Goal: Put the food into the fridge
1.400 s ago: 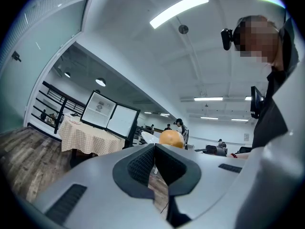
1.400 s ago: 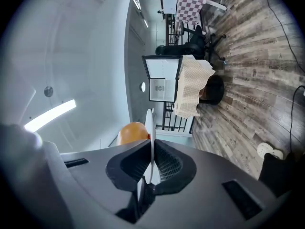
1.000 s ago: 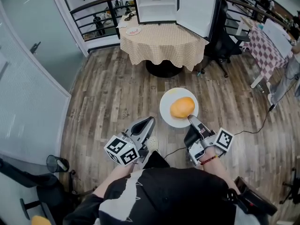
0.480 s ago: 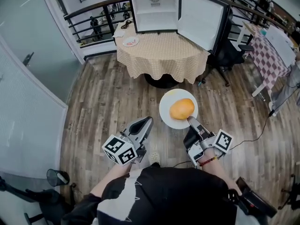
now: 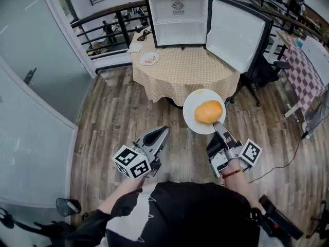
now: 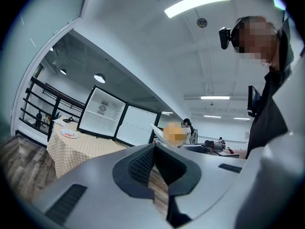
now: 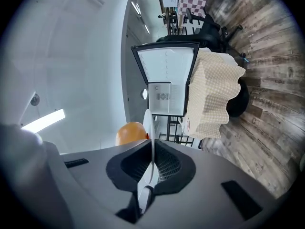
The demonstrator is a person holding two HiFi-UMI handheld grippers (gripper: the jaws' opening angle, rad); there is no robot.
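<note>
An orange round piece of food (image 5: 208,111) lies on a white plate (image 5: 195,118). My right gripper (image 5: 217,125) is shut on the plate's near rim and holds it level above the wood floor, just in front of the round table (image 5: 180,76). In the right gripper view the plate (image 7: 151,128) stands edge-on between the pads, the food (image 7: 131,132) beside it. The small fridge (image 5: 177,14) stands open on the table's far side, its door (image 5: 239,35) swung right. My left gripper (image 5: 163,131) is shut and empty, left of the plate; its pads (image 6: 143,163) meet.
A small plate with food (image 5: 149,59) and a dark cable (image 5: 145,34) lie on the table's left part. A black office chair (image 5: 267,68) stands right of the table. A railing (image 5: 110,27) runs behind, and a glass wall (image 5: 31,112) lines the left.
Both grippers have moved forward toward the table, the right one carrying the plate with the food. The table and open fridge are now nearer.
</note>
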